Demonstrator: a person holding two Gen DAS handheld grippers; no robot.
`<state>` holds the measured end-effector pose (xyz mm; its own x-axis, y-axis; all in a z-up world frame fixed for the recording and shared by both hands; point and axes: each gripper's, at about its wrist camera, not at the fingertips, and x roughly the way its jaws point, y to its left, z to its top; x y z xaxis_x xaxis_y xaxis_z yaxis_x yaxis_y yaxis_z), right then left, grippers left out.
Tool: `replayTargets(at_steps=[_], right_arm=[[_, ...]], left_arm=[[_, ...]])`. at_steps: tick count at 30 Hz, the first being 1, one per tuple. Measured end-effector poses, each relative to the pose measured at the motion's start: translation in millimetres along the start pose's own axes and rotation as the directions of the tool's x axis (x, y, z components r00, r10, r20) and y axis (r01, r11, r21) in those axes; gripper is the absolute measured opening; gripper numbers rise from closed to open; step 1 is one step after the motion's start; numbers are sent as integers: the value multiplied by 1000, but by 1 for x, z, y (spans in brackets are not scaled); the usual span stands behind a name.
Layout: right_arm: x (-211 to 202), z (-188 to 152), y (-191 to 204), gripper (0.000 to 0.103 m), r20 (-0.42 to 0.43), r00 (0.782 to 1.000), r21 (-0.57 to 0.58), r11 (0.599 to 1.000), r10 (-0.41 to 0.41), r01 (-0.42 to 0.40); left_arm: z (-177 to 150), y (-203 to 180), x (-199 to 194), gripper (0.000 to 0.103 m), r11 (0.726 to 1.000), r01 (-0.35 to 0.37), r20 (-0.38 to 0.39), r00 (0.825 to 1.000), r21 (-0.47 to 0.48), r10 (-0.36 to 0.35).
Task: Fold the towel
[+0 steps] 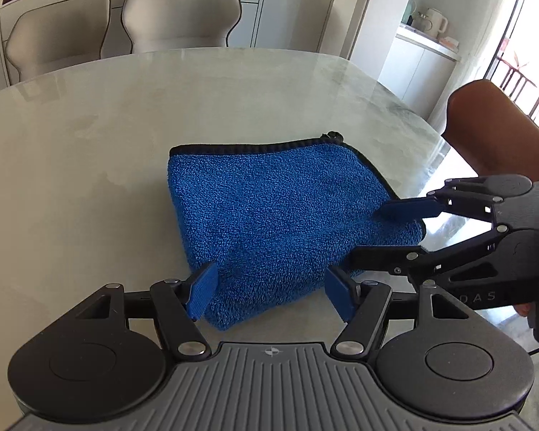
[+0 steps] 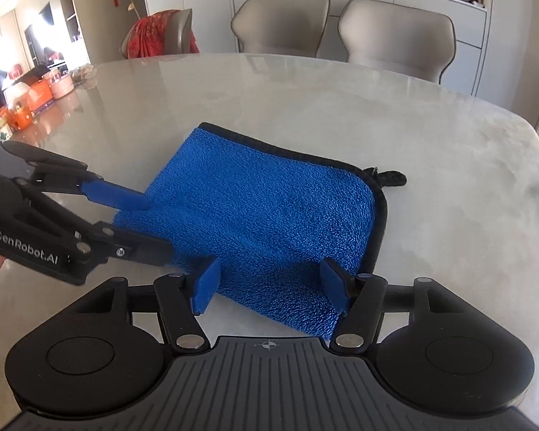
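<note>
Towel's (image 1: 269,222) near corners behind fingers (image 1: 203,292).

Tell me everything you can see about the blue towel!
The blue towel is fluffy terry cloth with a thin black trim along its far and right edges and a small black hanging loop at one far corner. It lies folded in layers, a bit lumpy, on the pale marble-look table. Both grippers are open at its near side: the left gripper straddles one near corner and the right gripper the other. Whether their pads press on the cloth is unclear.
</note>
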<state>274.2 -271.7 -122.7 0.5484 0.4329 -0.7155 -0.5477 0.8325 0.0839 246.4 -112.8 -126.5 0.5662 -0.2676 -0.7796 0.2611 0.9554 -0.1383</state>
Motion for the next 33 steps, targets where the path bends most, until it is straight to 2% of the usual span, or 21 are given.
replayTargets(at_steps=[3, 5, 6, 8, 12, 17, 20, 26, 29, 31, 33], right_arm=[[-7, 4, 3, 64, 11, 1000, 1, 1000, -6, 6], [-15, 4, 4, 68, 31, 1000, 3, 1000, -2, 2], [-20, 4, 5, 73, 47, 999, 10, 1000, 9, -9], [-22, 2, 5, 75, 47, 999, 25, 1000, 7, -8], [-12, -4, 0, 75, -19, 1000, 58, 998, -15, 16], [-4, -10, 1, 80, -48, 999, 26, 999, -25, 26], [0, -10, 7, 84, -57, 997, -17, 999, -47, 46], [-18, -8, 12, 86, -44, 995, 23, 996, -89, 90], [-30, -11, 14, 91, -35, 993, 58, 992, -111, 113], [-43, -17, 19, 100, -29, 992, 87, 988, -122, 124], [-52, -24, 26, 102, -37, 991, 113, 985, -128, 131]], left_arm=[[3, -3, -12, 69, 1000, 0, 19, 1000, -21, 1], [4, -3, -22, 69, 999, 24, 55, 998, -48, -21], [4, -2, -26, 69, 997, 37, 74, 997, -61, -33], [5, -3, -28, 70, 996, 51, 84, 995, -72, -45], [0, -4, -14, 70, 997, 26, 9, 1000, -74, -26], [-4, -5, -9, 74, 998, 23, -4, 1000, -50, -23], [-4, -12, -7, 74, 1000, -12, -9, 1000, -16, 12], [-5, -7, -23, 74, 994, 5, 12, 1000, -108, -4], [-12, -6, -37, 74, 991, -4, 24, 1000, -134, 7], [-21, -8, -46, 75, 988, -12, 25, 1000, -152, 16], [-30, -9, -53, 77, 987, -25, 18, 999, -159, 29]])
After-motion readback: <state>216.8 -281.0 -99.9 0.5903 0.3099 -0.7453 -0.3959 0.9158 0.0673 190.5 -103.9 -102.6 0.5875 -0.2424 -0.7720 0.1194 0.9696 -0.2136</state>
